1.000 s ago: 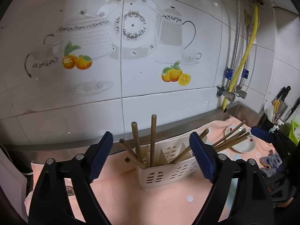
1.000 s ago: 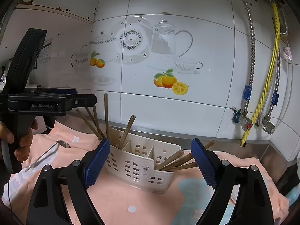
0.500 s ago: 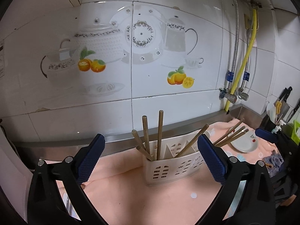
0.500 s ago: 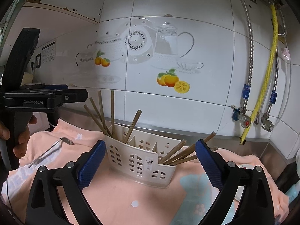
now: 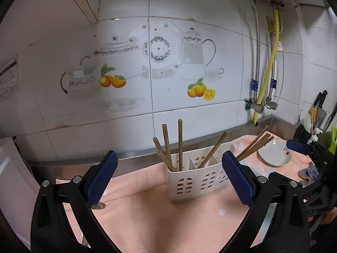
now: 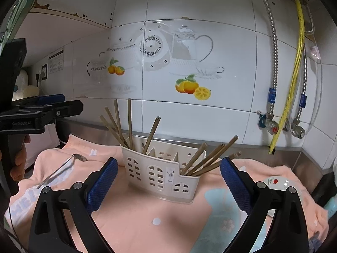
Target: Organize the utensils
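On pink towel (image 6: 130,215), white caddy (image 6: 160,175) holds chopsticks (image 6: 130,122); left gripper (image 5: 169,181) and right gripper (image 6: 168,181) both spread wide, nothing between them.

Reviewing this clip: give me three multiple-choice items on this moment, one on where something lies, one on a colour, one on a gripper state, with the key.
1. Where is the metal spoon?
A. in the utensil caddy
B. flat on the pink towel, left of the caddy
C. on the white plate

2. What colour is the utensil caddy?
A. cream white
B. blue
C. black

3. How does the right gripper stand?
A. shut on a chopstick
B. shut, empty
C. open, empty

Key: B, the spoon lies on the pink towel; A, its pierced plastic walls are cream; C, the blue pads stand wide apart with nothing between them.
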{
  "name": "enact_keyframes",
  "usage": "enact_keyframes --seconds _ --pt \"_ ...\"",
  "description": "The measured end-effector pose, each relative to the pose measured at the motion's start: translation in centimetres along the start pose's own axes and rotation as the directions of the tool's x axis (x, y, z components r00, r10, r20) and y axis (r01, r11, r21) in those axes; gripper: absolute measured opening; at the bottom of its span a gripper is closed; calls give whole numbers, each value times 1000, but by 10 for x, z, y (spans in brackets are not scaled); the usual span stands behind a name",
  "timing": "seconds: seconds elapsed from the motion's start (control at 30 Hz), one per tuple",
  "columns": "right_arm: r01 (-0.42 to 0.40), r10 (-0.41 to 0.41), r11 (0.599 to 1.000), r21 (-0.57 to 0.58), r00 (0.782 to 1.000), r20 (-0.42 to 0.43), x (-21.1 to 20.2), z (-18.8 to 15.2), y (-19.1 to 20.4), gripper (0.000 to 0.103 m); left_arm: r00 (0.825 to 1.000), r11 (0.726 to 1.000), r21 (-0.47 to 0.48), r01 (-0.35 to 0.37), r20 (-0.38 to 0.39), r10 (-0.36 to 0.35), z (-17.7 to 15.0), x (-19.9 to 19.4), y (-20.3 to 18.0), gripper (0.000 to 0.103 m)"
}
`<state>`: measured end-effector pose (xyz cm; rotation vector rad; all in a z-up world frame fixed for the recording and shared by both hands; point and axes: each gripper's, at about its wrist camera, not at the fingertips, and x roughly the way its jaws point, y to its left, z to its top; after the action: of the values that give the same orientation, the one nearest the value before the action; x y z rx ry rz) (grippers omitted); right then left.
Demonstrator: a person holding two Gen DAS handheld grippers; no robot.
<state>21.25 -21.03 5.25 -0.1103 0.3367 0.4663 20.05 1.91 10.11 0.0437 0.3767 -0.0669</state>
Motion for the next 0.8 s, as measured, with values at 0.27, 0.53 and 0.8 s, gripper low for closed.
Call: enact_keyframes --seconds 0.27,0.53,0.8 --pt "7 -7 1000 16 1000 -8 -9 -7 1 96 1000 1000 0 -15 7 15 -15 -14 -2 98" --pt "-3 6 998 63 999 -49 -13 -15 -1 96 998 998 12 -56 17 56 -32 -26 -3 98" --pt "2 4 996 85 997 -71 -21 -19 2 96 999 999 -9 -53 1 53 -43 -32 2 98"
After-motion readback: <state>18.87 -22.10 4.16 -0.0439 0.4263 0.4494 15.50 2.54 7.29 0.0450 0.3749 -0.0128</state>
